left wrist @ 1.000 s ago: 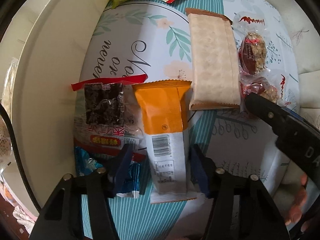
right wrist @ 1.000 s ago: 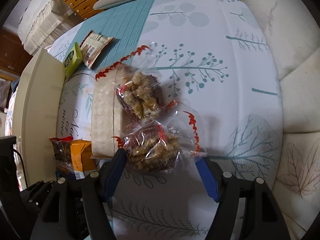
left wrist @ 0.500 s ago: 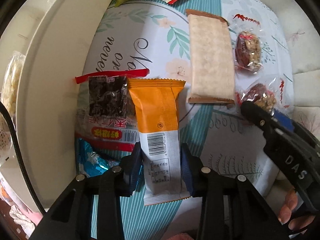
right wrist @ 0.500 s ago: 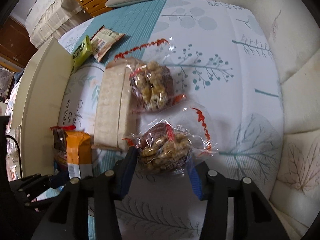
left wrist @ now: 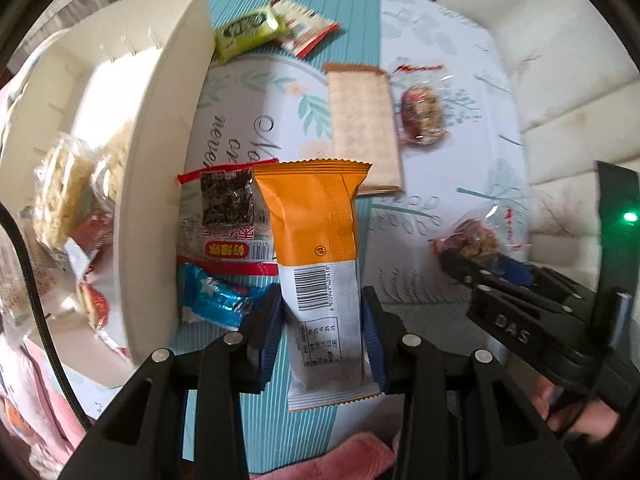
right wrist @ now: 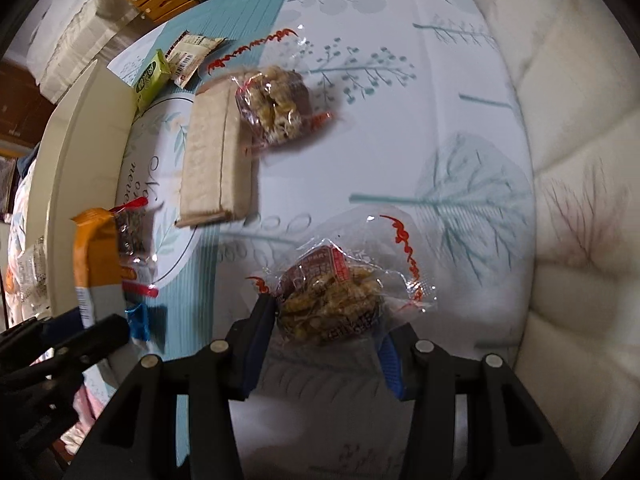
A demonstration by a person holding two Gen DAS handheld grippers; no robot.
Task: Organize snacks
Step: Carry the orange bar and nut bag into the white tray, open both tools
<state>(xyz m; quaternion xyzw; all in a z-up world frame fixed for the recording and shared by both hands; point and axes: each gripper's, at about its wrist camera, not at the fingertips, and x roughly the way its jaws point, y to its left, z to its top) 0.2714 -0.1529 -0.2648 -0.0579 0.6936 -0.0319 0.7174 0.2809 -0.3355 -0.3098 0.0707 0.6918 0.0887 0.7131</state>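
An orange-and-white snack pack (left wrist: 316,232) hangs lengthwise between the fingers of my left gripper (left wrist: 322,332), which is shut on its white lower end and holds it above the tablecloth. My right gripper (right wrist: 326,332) is shut on a clear bag of nut clusters (right wrist: 332,300) with a red-printed edge. That bag (left wrist: 476,240) and the right gripper's black fingers (left wrist: 464,270) also show at the right of the left wrist view. The orange pack (right wrist: 96,256) appears at the left of the right wrist view.
A cream storage box (left wrist: 160,160) stands left, with snacks inside (left wrist: 68,184). On the cloth lie a seaweed pack (left wrist: 226,208), a blue candy (left wrist: 216,300), a long beige pack (left wrist: 362,128), a second nut bag (left wrist: 422,118) and a green pack (left wrist: 246,34). Cream cushions (left wrist: 560,80) border the right.
Both grippers closed on their packs. The left one rose with the orange pack, so the box's inside now shows. The right one carried the nut bag away from the beige pack.
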